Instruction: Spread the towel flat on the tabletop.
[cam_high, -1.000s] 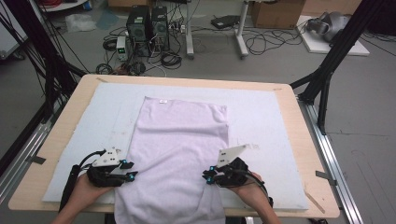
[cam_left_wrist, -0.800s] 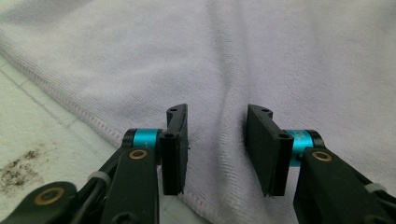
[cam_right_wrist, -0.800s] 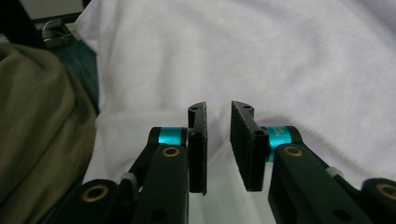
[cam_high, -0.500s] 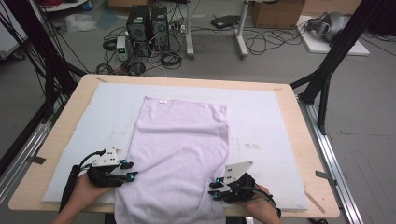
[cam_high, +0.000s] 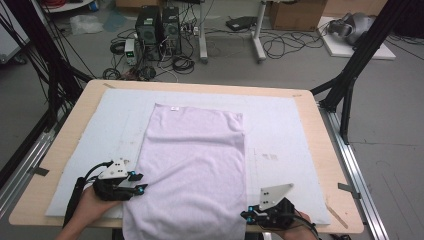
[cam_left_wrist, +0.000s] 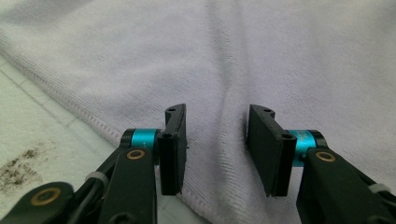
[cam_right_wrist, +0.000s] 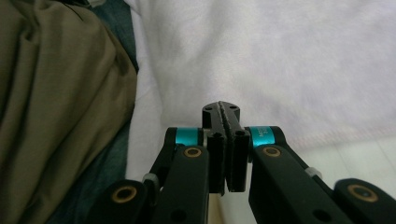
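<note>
- Lilac towel (cam_high: 195, 170) lies under the left gripper (cam_left_wrist: 215, 144), jaws parted astride a ridge of cloth.
- Right gripper (cam_right_wrist: 223, 140): jaws just closed together, nothing visibly pinched.

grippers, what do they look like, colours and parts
Both grippers, left and right, are black with flat black jaws, teal collars and brass-coloured pivot screws. Each carries a grey three-cornered plate with small holes on top. A black cable trails from the left one.
</note>
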